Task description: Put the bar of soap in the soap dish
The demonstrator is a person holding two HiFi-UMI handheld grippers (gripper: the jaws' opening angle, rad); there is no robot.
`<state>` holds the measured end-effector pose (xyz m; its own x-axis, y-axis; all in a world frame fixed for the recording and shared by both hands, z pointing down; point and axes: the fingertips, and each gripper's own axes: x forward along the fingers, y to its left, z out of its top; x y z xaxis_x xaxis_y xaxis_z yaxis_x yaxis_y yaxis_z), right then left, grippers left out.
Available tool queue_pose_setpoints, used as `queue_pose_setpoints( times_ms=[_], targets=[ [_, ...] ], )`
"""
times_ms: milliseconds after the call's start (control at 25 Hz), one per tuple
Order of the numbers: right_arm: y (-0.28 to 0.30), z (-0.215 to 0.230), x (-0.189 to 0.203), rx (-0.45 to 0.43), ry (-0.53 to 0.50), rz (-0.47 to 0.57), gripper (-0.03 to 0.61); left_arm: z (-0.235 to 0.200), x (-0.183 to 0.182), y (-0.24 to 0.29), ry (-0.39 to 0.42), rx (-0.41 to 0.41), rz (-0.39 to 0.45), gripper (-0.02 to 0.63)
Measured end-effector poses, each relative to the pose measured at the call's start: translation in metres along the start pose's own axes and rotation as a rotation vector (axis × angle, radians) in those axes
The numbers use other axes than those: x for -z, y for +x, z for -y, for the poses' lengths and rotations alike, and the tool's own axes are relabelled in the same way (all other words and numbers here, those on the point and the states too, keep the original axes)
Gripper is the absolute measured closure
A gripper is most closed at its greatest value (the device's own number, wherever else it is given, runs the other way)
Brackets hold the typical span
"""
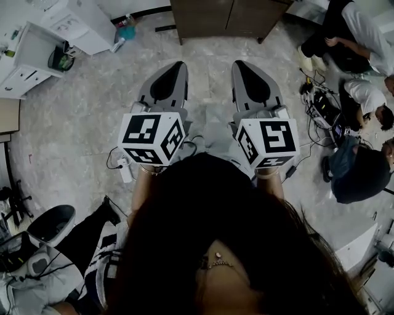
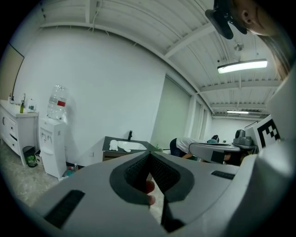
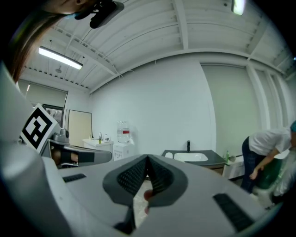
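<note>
Both grippers are held out level over the floor, side by side. In the head view the left gripper (image 1: 178,65) and the right gripper (image 1: 237,64) point at a brown cabinet (image 1: 228,15) ahead. Each one's jaws meet at the tips with nothing between them: left gripper (image 2: 149,155), right gripper (image 3: 148,159). A dark counter with a white sink (image 3: 192,157) stands across the room; it also shows in the left gripper view, as the counter (image 2: 121,146). Small white shapes lie on it, too small to tell as soap or dish.
A water dispenser (image 2: 53,139) and a white cabinet (image 2: 11,125) stand left of the counter. A person (image 3: 266,146) bends over at the right. People (image 1: 360,92) sit on the floor at the right among cables (image 1: 317,104). A bin (image 1: 61,59) sits at the far left.
</note>
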<state>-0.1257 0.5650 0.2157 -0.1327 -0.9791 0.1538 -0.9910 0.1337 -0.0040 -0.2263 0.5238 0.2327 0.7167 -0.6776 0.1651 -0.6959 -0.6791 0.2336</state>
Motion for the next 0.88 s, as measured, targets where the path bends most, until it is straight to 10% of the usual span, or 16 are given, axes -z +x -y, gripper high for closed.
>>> queue_pose_setpoints(
  times_ms=[880],
  targets=[
    [0.296, 0.204, -0.035, -0.051, 0.017, -0.029, 0.563, -0.094, -0.070, 0.329, -0.004, -0.016, -0.038, 0.617]
  ],
)
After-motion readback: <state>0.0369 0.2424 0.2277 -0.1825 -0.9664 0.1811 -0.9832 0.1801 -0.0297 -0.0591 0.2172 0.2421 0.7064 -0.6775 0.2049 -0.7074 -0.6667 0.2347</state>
